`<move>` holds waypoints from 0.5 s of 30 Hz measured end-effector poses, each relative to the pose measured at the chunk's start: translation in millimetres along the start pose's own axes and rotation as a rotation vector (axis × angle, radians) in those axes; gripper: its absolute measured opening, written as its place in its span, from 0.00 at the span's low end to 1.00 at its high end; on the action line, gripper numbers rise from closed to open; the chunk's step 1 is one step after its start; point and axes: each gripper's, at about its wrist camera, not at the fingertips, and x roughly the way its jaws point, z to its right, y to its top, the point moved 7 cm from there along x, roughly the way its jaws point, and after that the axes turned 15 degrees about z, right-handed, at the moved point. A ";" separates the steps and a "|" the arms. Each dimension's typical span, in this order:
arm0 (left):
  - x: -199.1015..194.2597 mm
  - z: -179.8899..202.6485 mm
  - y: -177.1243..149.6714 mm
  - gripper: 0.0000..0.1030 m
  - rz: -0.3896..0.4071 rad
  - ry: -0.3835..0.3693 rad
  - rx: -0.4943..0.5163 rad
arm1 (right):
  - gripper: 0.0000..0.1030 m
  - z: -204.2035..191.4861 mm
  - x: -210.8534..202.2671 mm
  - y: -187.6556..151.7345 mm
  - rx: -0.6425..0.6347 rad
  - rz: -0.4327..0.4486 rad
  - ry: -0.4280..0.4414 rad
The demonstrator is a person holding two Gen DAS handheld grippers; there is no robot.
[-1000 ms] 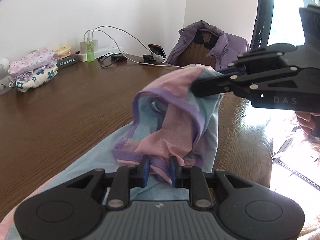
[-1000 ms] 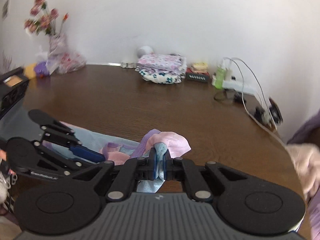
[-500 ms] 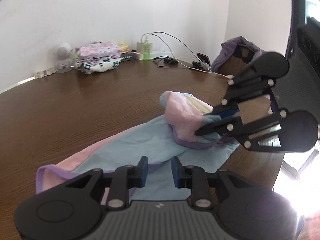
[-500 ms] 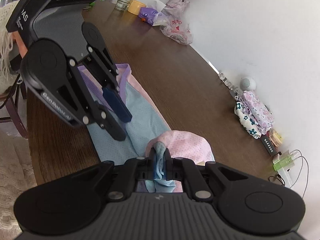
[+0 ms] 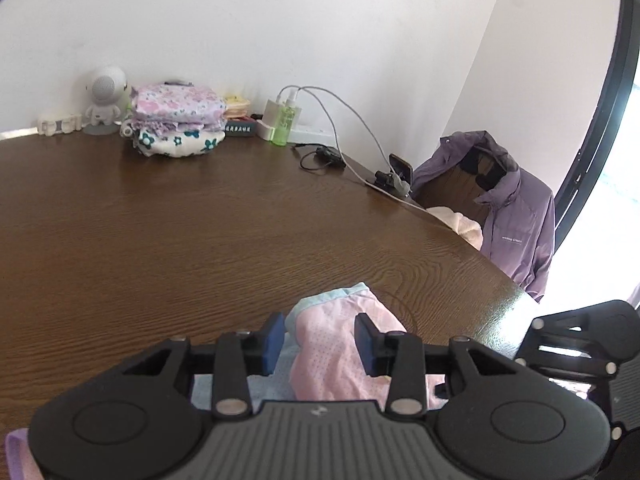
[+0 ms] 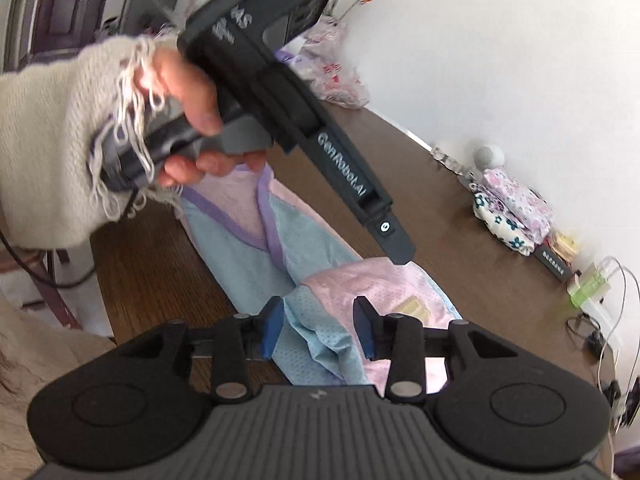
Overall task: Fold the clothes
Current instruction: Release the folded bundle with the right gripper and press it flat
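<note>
A pink and light-blue mesh garment (image 6: 256, 236) with purple trim lies stretched on the brown table (image 5: 160, 240). Its near end (image 5: 340, 344) is folded back on itself, pink side up. My left gripper (image 5: 320, 342) hovers over that fold with its jaws opening; the cloth lies below and between the blue pads (image 5: 274, 342), unpressed. My right gripper (image 6: 319, 328) is also opening, with a loose light-blue fold (image 6: 320, 344) between its pads, not clamped. In the right wrist view a hand in a cream sleeve (image 6: 48, 148) holds the left gripper (image 6: 400, 250) above the fold.
A stack of folded floral clothes (image 5: 178, 124) sits by the wall beside a small white figure (image 5: 105, 100), a green bottle (image 5: 284, 120), a charger with cables and a phone (image 5: 400, 168). A purple jacket (image 5: 508, 208) hangs on a chair at the table's right edge. Flowers and bags (image 6: 336, 76) stand at the far end.
The right gripper has let go of the fold it was pinching and its jaws now stand apart. The left gripper has swung over the folded end and its jaws have widened.
</note>
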 end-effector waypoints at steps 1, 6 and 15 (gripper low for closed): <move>6.4 -2.3 -1.8 0.36 -0.014 0.002 -0.023 | 0.37 4.9 -4.3 -1.4 0.025 0.006 -0.019; 23.5 -14.2 -11.8 0.02 -0.042 -0.022 -0.158 | 0.37 4.2 -2.9 -11.5 0.048 0.015 -0.019; -3.0 -32.1 -17.3 0.02 0.005 0.064 -0.147 | 0.10 -6.7 7.9 -24.7 0.006 -0.031 0.072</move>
